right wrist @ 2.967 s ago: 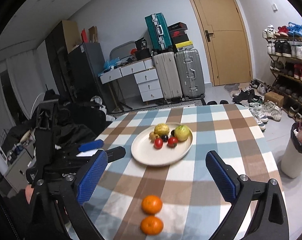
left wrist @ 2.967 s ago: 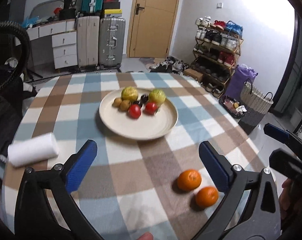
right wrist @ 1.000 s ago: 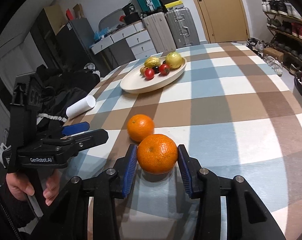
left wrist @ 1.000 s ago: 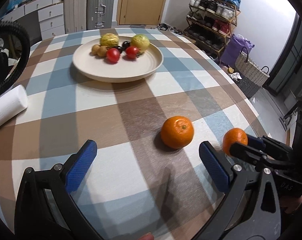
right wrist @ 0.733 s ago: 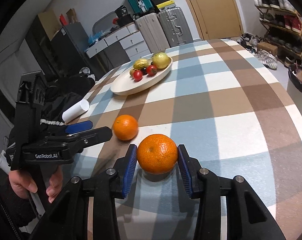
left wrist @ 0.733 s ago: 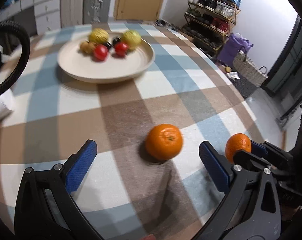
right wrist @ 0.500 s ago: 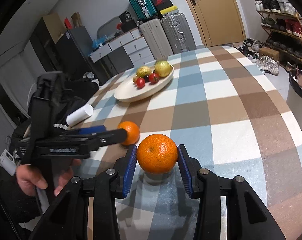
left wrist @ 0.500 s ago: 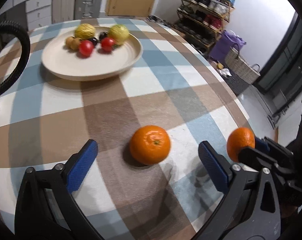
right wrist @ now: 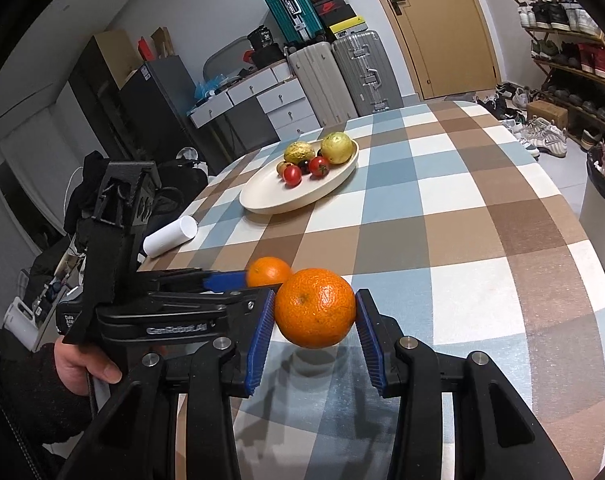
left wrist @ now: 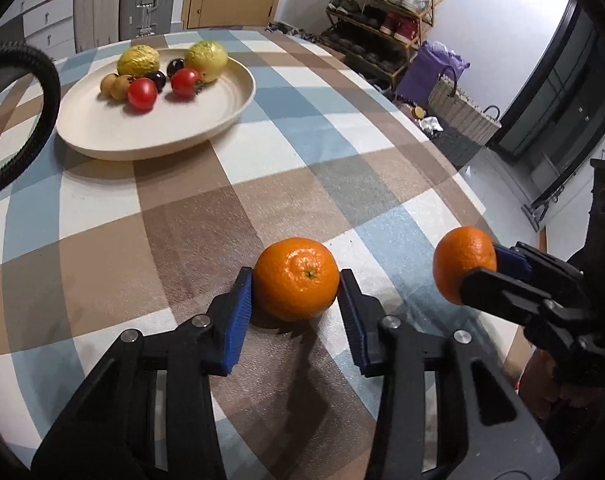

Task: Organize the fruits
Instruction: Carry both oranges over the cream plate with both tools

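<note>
1. left tongs (left wrist: 296,304) closing, ribbed blue pads against a dimpled orange (left wrist: 297,279) resting on the worktop (left wrist: 102,248), a checked brown, blue and white cloth.
2. right tongs (right wrist: 314,334) clamp a second orange (right wrist: 315,307) clear of the cloth.
3. a white paper roll (right wrist: 169,236) lies near the left edge.
4. farther off, a smooth cream plate (left wrist: 102,136) holds tomatoes and yellow fruit.
5. beyond: ridged suitcases (right wrist: 342,76), a wooden door (right wrist: 434,24).
</note>
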A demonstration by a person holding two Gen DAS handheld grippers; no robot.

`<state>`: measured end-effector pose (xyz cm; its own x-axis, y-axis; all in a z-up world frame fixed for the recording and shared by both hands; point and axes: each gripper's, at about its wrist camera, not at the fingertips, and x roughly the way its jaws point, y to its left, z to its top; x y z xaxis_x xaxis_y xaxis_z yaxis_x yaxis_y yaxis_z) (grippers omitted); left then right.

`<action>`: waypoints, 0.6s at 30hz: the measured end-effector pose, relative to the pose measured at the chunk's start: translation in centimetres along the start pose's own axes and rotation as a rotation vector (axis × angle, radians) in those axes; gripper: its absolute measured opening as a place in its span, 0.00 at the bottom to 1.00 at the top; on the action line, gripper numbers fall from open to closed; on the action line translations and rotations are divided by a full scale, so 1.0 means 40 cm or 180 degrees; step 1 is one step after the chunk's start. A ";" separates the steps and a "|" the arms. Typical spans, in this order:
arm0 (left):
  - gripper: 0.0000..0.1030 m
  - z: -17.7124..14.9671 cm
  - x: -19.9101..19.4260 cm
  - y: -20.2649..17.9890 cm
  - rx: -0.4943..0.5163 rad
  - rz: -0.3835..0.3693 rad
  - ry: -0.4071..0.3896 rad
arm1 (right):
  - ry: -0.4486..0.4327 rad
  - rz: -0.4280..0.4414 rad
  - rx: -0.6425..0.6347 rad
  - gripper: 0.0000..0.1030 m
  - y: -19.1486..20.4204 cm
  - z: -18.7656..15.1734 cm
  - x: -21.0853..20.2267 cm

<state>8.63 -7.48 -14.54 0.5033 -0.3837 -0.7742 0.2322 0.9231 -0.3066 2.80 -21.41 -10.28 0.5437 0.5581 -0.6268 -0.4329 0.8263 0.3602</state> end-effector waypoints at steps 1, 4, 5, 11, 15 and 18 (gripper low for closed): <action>0.38 0.001 -0.004 0.004 -0.0013 -0.0021 -0.0014 | 0.0006 -0.0003 -0.0003 0.40 0.002 0.002 0.001; 0.38 0.011 -0.023 0.021 -0.0043 -0.0065 -0.0085 | 0.0036 -0.0022 -0.0035 0.40 0.009 0.007 0.009; 0.38 0.015 -0.034 0.030 -0.0054 -0.0067 -0.0119 | 0.0047 -0.0027 -0.0042 0.40 0.011 0.009 0.013; 0.38 0.056 -0.094 0.110 -0.0219 -0.0038 -0.0348 | 0.0098 -0.0031 -0.0051 0.40 0.022 0.031 0.042; 0.38 0.090 -0.124 0.173 -0.0312 0.0039 -0.0473 | 0.0175 -0.0029 -0.0076 0.40 0.037 0.065 0.080; 0.38 0.118 -0.138 0.221 -0.0355 0.0096 -0.0545 | 0.0190 -0.0018 -0.0158 0.40 0.061 0.113 0.113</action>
<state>11.85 2.66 -10.36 0.6450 -0.3459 -0.6814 0.1263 0.9277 -0.3514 7.46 -16.53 -9.11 0.5030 0.5467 -0.6694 -0.4658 0.8239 0.3228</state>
